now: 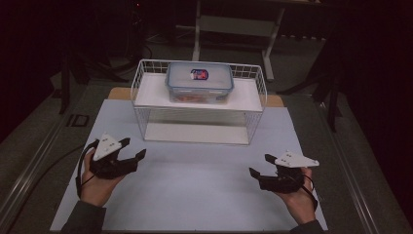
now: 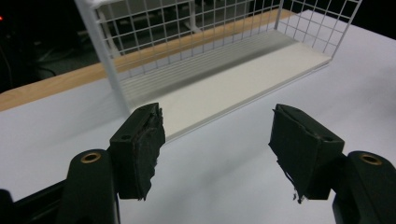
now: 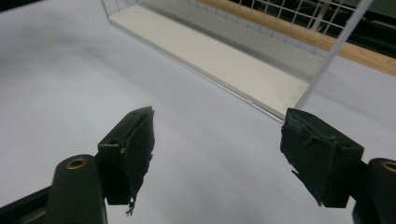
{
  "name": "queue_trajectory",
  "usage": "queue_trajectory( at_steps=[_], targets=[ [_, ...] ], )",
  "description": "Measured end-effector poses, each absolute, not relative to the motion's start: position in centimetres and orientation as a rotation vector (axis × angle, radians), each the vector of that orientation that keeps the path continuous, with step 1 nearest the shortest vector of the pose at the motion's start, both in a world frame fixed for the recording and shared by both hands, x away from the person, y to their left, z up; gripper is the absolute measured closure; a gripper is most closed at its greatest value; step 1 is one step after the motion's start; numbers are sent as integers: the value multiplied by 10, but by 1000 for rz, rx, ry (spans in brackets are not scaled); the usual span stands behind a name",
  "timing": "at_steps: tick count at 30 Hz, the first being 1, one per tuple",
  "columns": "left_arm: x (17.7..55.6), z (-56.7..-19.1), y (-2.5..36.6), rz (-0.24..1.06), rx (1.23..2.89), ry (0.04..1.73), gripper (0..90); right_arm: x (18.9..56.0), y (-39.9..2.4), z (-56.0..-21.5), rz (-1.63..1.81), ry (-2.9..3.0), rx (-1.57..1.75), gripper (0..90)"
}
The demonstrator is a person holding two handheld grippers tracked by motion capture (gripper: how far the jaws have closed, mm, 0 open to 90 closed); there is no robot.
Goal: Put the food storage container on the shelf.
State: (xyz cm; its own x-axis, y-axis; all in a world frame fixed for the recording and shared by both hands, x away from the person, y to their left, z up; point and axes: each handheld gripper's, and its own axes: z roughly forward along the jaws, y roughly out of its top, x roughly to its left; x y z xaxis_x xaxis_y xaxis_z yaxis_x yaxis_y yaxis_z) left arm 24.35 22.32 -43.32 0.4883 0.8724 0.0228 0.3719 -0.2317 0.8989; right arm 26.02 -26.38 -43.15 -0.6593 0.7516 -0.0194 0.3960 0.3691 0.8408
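Both hands low in the frame: left gripper (image 1: 132, 149) at lower left, right gripper (image 1: 261, 165) at lower right, jaws spread wide, empty; clear plastic lidded container (image 1: 199, 81) sits top centre on the white wire shelf rack (image 1: 198, 133)

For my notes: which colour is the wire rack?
White; the wire rack shows best in the high view.

wire rack (image 1: 146, 92): white grid
container (image 1: 199, 80): clear, blue-tinted lid, red-and-blue label
mat (image 1: 195, 185): pale lavender-white
table edge (image 1: 119, 92): light wood
grippers: black, grey top plates
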Motion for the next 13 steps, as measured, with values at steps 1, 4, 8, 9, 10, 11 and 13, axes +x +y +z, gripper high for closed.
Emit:
queue_trajectory(
  at_steps=[1,4,8,9,10,11,13],
  targets=[
    [239,-437,227,688,1798,1039,322,258,-266,-432,1221,2224,1006,248],
    [225,-449,239,696,1756,1038,318,253,-274,-437,1266,2191,1032,235],
    [218,-457,250,690,1723,1067,311,248,-284,-442,1298,2158,1064,212],
    [218,-457,251,689,1713,1070,312,247,-287,-442,1308,2153,1067,210],
    [218,-458,252,690,1705,1074,312,247,-288,-443,1311,2148,1066,207],
    [218,-459,252,694,1706,1075,311,247,-288,-444,1304,2145,1063,205],
    [220,-462,250,693,1713,1079,311,247,-288,-447,1298,2149,1068,202]
  ],
)
